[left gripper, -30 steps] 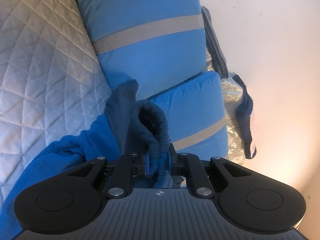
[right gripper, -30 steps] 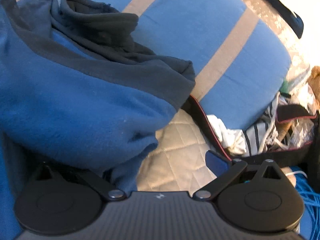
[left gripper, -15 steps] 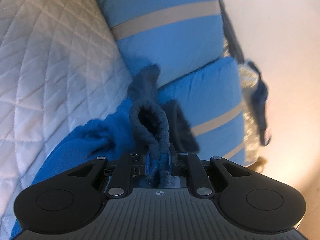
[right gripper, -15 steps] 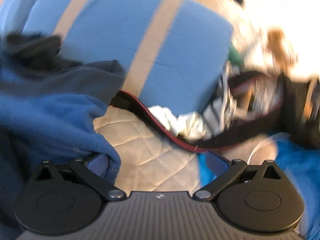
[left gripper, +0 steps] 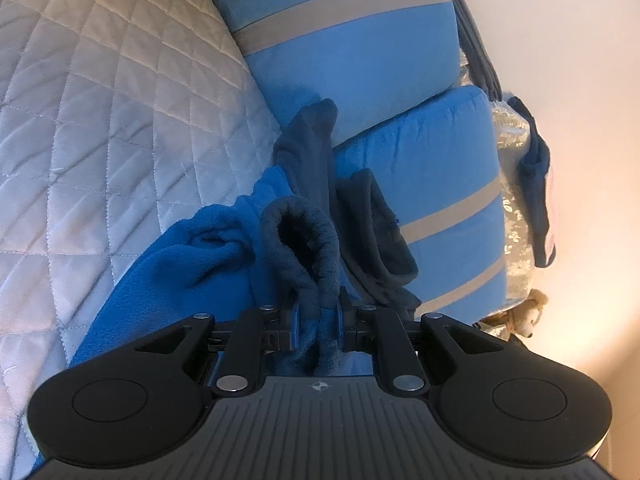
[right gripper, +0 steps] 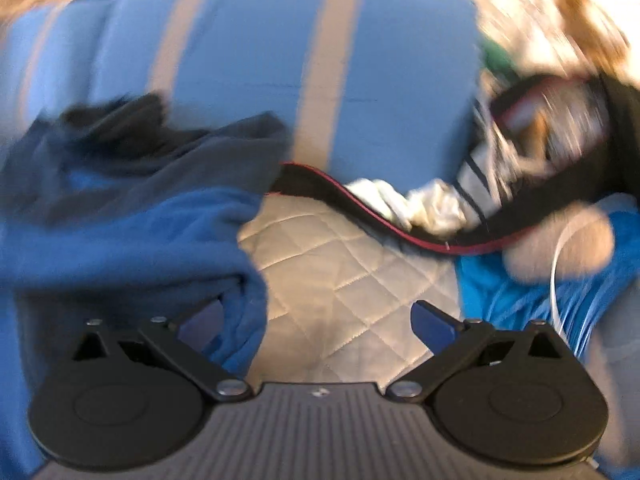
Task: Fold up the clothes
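Fleece jacket (left gripper: pixel 192 264), bright blue with dark grey trim, is sprawled over the quilted bed cover (left gripper: pixel 100 120), bunched up right against two blue pillows (left gripper: pixel 352 40) with tan stripes that sit stacked one on the other. In the right wrist view the same jacket fills the left side of the picture, its blue body lying on the pale quilt and the grey part pushed up against the lower pillow. That view is pretty blurry, so the clutter on the far right is hard to read: a black bag (right gripper: pixel 400 224) with a red-piped edge lies just past the quilt, with some white crumpled cloth (right gripper: pixel 420 200) in it.

Dark grey cuff (left gripper: pixel 304 240) of the jacket loops up in front of the left gripper (left gripper: pixel 316 320), and the jaws are clamped on that cuff, fabric squeezed between the blue pads. A second grey piece, looks like the collar or hood (left gripper: pixel 376 232), slumps just beside it against the lower pillow.

The right gripper (right gripper: pixel 320 320) has its jaws wide apart with nothing pinched; the left finger sits behind a fold of the blue fleece, the right finger (right gripper: pixel 434 326) over bare quilt.

A small plush toy (left gripper: pixel 528 312) peeks out by the wall.
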A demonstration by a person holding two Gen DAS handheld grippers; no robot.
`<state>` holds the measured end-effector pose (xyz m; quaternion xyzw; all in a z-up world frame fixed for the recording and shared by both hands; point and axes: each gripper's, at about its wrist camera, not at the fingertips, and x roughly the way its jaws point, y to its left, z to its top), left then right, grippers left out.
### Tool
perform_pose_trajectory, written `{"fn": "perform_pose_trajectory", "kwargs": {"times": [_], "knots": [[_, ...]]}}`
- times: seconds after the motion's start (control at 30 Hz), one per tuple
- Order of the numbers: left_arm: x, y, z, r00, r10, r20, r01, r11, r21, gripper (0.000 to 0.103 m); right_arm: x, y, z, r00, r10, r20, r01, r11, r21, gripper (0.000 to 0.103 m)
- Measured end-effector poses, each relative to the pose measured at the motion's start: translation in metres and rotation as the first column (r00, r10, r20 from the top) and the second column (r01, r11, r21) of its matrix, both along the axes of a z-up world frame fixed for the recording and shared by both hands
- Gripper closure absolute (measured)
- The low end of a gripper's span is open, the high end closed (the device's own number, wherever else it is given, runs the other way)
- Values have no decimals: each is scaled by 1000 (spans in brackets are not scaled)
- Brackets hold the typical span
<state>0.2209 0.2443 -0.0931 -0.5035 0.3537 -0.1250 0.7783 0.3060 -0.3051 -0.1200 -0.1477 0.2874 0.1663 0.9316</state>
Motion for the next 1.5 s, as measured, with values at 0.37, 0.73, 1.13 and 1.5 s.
{"fn": "perform_pose_trajectory", "kwargs": {"times": [0.37, 0.73, 1.13, 1.5], "knots": [[1, 0, 4, 1000, -3, 18, 4, 999, -43, 90, 31, 50, -22, 995, 96, -2, -94, 966, -240, 0], [-2, -4, 28, 999, -34, 41, 34, 999, 15, 90, 42, 9, -11, 996, -87, 16, 81, 975, 205, 7], [-2, -21, 9, 996, -90, -21, 91, 994, 63, 90, 63, -52, -37, 905, -134, -405, 390, 644, 658, 37], [-3, -16, -46, 954, -127, -272, 174, 972, 156, 88, 58, -35, -27, 927, -162, -340, 316, 825, 469, 16]]}}
